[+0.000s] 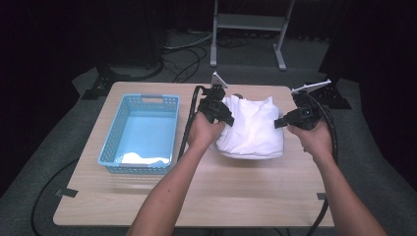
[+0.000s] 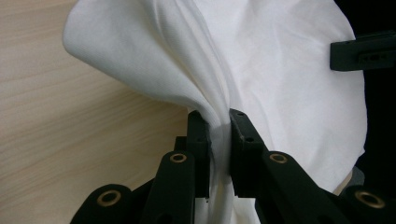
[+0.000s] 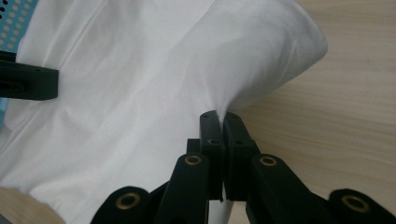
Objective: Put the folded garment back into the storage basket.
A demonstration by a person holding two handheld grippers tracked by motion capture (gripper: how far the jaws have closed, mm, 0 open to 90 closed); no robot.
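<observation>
A white cloth [image 1: 253,129] hangs bunched between both hands above the wooden table [image 1: 236,196], its lower part sagging toward the tabletop. My left gripper [image 1: 227,118] is shut on the cloth's left edge; in the left gripper view the cloth [image 2: 261,70] is pinched between the two black jaws of my left gripper [image 2: 218,122]. My right gripper [image 1: 279,122] is shut on the cloth's right edge, and in the right gripper view a fold of the cloth [image 3: 154,93] is squeezed between the closed jaws of my right gripper [image 3: 220,120].
A light blue perforated basket [image 1: 113,147] stands on the left half of the table, with a white cloth [image 1: 142,159] lying at its near end. Cables trail from both grippers. A metal stand [image 1: 248,24] rises behind the table on the dark floor.
</observation>
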